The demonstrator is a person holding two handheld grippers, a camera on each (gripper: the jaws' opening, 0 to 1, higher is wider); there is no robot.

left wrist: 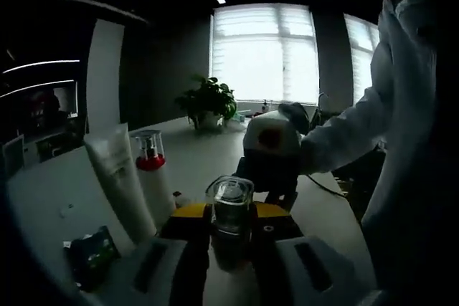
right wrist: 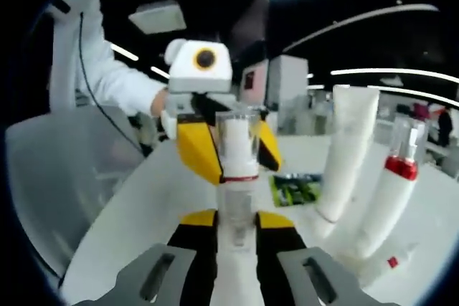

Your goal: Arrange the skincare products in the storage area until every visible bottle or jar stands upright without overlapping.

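Left gripper view: white table, potted plant, bright blinds.

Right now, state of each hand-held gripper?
Left hand-held gripper: shut on the clear-capped bottle.
Right hand-held gripper: shut on the same clear-capped bottle, lower body.

Right gripper clamped on spray bottle, left gripper gripping it from the far side.
Bottle upright, clear cap, red ring under it, over white table. To the right a white tube and a pump bottle with red collar lean together, touching. Green packet flat just beside the tube. Person's white sleeve upper left.
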